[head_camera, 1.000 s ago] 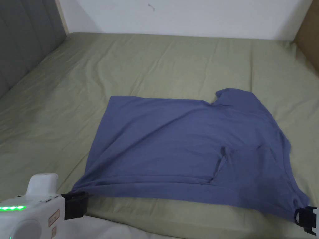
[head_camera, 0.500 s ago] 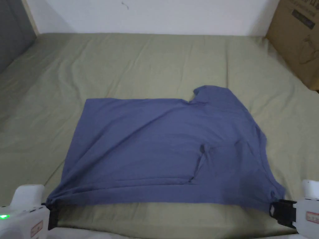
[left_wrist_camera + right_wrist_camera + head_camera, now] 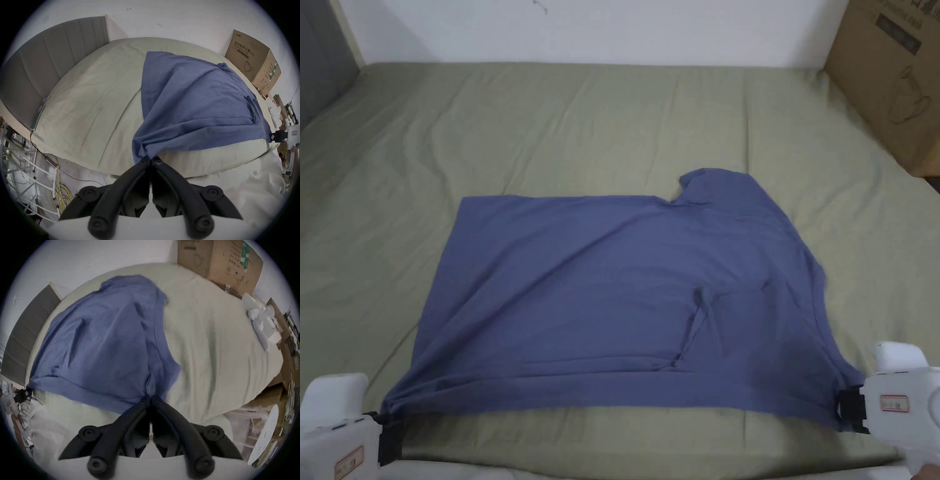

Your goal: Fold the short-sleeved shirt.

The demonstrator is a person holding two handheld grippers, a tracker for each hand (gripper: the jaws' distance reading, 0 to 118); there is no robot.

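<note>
Left gripper and right gripper, both jaws pressed together, each pinch a near corner of the shirt, which extends ahead across the bed.

A wrinkled pale green bed stands against a white wall, with a grey padded headboard at its left end, a brown cardboard box at its far right corner, and yellow cables below on the left.
</note>
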